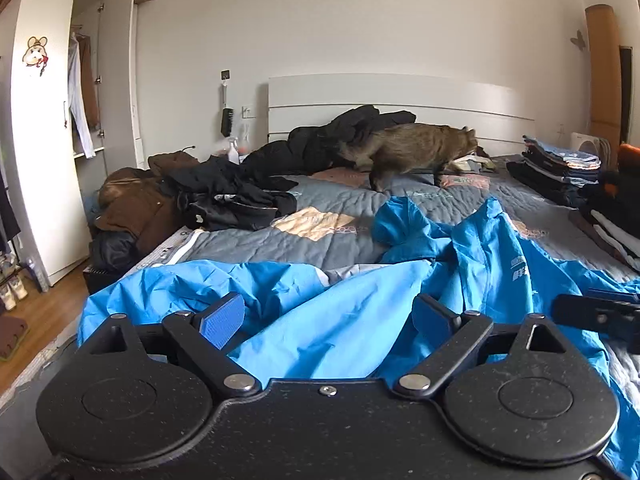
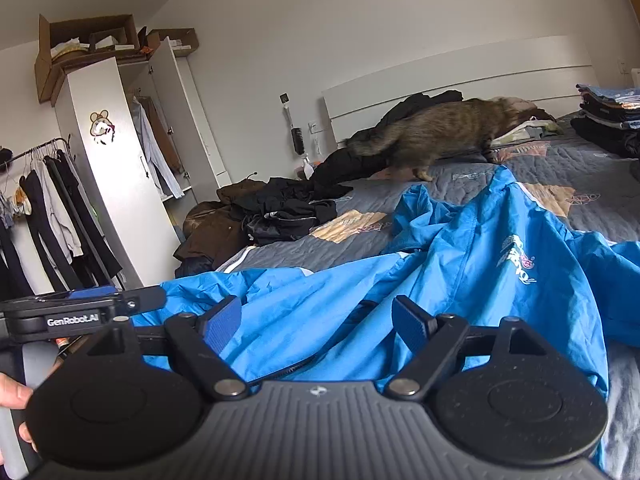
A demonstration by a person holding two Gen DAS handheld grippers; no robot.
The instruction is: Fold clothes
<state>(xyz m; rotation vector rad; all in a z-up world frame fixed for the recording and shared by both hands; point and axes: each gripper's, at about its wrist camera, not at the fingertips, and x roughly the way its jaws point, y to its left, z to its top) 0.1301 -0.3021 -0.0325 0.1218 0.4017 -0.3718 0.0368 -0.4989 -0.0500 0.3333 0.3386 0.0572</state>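
I see the blue jacket (image 1: 360, 288) lying crumpled on the near part of the bed (image 1: 248, 240). Its bottom edge is hidden under my tools. My left gripper (image 1: 328, 320) hangs just over the jacket, fingers wide apart, nothing in them. My right gripper (image 2: 316, 324) does the same. Past the jacket a cat (image 1: 416, 150) stands on the bed, its head blurry. Right of the cat sits a folded pile (image 1: 560, 160), cut off at the edge.

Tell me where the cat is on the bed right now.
In both wrist views the cat stands at the far end of the bed, before the headboard, between dark coats and folded clothes.
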